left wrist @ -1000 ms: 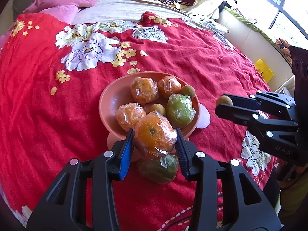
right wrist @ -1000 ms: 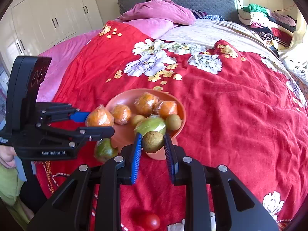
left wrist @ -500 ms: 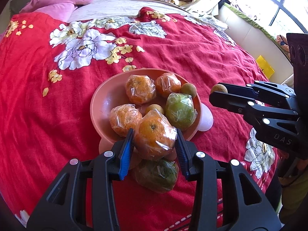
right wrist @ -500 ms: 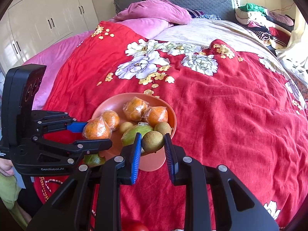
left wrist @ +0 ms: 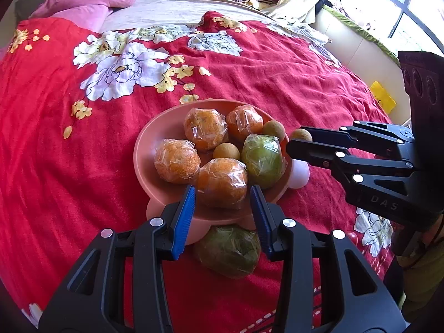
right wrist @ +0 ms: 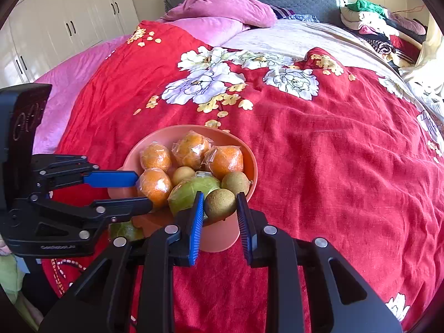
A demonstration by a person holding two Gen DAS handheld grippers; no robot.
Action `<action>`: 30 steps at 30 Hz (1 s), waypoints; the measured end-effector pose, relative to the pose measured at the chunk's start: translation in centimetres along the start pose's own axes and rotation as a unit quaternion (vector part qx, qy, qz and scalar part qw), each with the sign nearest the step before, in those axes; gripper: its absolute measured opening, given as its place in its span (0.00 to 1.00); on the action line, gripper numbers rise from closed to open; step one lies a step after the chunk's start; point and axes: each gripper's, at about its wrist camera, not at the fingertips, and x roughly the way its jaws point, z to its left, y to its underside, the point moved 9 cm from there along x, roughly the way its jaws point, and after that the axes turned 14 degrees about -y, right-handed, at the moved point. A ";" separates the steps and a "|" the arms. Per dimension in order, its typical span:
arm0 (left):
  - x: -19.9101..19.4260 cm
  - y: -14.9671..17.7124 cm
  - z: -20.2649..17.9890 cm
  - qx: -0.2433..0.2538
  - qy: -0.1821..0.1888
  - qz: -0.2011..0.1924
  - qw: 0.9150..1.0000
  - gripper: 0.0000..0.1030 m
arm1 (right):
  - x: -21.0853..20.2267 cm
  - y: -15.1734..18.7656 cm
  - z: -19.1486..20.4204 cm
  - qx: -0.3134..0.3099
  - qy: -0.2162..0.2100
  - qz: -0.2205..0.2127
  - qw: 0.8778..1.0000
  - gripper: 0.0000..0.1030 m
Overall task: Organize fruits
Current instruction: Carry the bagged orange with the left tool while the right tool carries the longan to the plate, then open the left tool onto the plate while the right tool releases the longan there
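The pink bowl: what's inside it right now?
The pink bowl holds four wrapped oranges, one wrapped green fruit and two small brown fruits. Anything underneath the pile is covered.

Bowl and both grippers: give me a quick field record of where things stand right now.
container: salmon-pink plastic bowl on red floral bedspread
in bowl: four plastic-wrapped oranges, one wrapped green citrus, two small brown round fruits
left gripper: open, pads either side of the nearest wrapped orange, which sits in the bowl
right gripper: shut on a small brown kiwi-like fruit at the bowl's near rim
outside bowl: second wrapped green citrus on the bedspread beside the bowl; small red fruit farther right
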 end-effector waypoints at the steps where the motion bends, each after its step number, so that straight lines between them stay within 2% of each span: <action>1: -0.1 0.0 0.0 0.000 0.001 -0.001 1.000 0.32 | 0.0 0.0 0.0 0.000 0.000 0.000 1.000 0.22; 22: -0.4 0.0 0.0 -0.002 0.002 -0.003 1.000 0.32 | 0.3 0.2 -0.4 0.010 0.001 0.000 1.000 0.23; 30: -0.7 -0.1 0.2 -0.003 0.001 -0.008 1.000 0.32 | -0.4 0.1 -0.1 0.010 0.002 -0.004 1.000 0.31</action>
